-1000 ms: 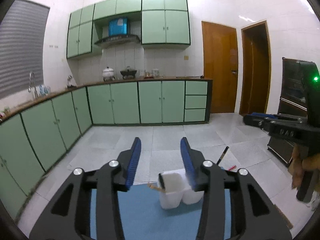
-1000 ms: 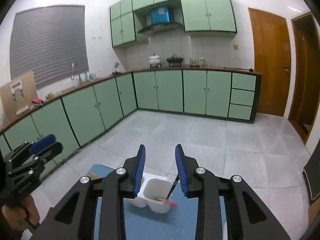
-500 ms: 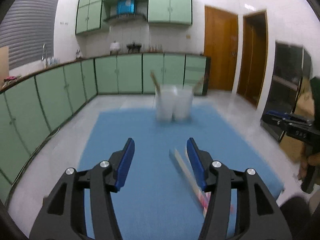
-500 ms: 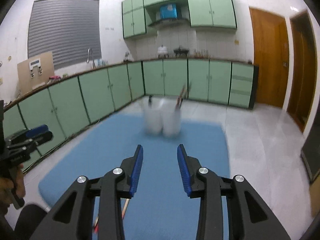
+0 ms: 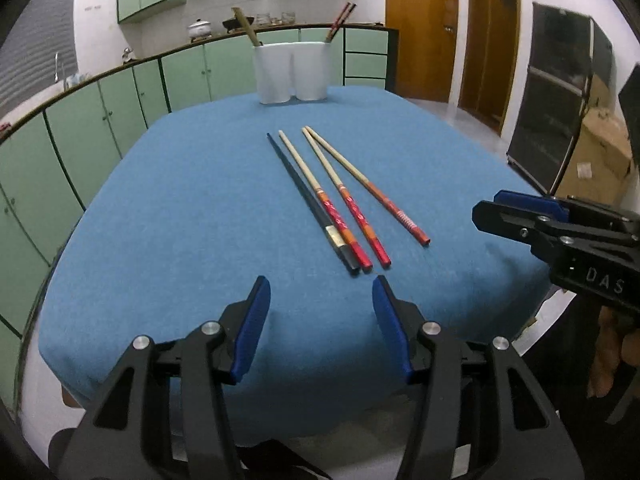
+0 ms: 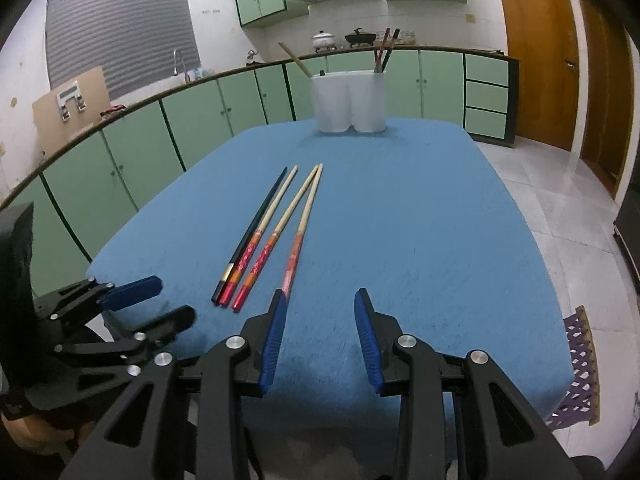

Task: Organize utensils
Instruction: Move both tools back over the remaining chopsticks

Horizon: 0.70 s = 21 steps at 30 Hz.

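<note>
Several chopsticks lie side by side on the blue-covered table [image 5: 180,208]: one black chopstick [image 5: 308,200] and three pale ones with red ends [image 5: 348,200]. They also show in the right wrist view [image 6: 276,232]. A white double-cup holder [image 5: 291,72] stands at the table's far edge with a few sticks in it; it also shows in the right wrist view [image 6: 349,101]. My left gripper [image 5: 320,292] is open and empty just short of the chopsticks' near ends. My right gripper [image 6: 320,304] is open and empty, its left finger by the rightmost chopstick's red end.
Green kitchen cabinets [image 6: 132,152] run along the left and far walls. A brown door [image 6: 536,52] is at the right. A dark cabinet [image 5: 556,92] and a cardboard box [image 5: 600,156] stand right of the table. A purple lattice stool [image 6: 580,364] sits by the table's near right corner.
Both grippers have pulled back from above the holder and tilted down over the table's near edge. The chopsticks on the cloth have come into view.
</note>
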Tool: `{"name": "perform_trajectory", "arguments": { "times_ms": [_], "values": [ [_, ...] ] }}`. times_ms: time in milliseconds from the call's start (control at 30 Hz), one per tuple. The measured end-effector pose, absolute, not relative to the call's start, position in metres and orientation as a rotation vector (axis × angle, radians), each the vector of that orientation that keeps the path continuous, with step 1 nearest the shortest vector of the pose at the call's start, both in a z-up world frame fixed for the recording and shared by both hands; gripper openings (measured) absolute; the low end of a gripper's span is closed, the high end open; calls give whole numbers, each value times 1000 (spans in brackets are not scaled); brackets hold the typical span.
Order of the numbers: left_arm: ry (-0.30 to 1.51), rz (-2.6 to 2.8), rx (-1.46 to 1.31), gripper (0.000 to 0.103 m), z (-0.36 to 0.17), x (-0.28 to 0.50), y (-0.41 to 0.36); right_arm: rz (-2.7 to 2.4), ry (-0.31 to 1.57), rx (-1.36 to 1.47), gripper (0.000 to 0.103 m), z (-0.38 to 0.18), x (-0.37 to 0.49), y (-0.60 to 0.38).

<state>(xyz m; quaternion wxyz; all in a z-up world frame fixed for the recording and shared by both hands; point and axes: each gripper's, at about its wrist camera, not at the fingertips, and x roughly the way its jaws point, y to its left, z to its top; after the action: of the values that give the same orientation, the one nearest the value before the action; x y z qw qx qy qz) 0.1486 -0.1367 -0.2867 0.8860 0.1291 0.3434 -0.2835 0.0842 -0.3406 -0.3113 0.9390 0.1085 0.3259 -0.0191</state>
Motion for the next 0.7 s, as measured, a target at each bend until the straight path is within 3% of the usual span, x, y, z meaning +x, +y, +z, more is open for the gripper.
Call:
{"name": "perform_trajectory", "arguments": {
  "times_ms": [700],
  "values": [
    [757, -538, 215, 52, -293, 167, -136, -14, 715, 206, 35, -322, 97, -338]
  ]
}}
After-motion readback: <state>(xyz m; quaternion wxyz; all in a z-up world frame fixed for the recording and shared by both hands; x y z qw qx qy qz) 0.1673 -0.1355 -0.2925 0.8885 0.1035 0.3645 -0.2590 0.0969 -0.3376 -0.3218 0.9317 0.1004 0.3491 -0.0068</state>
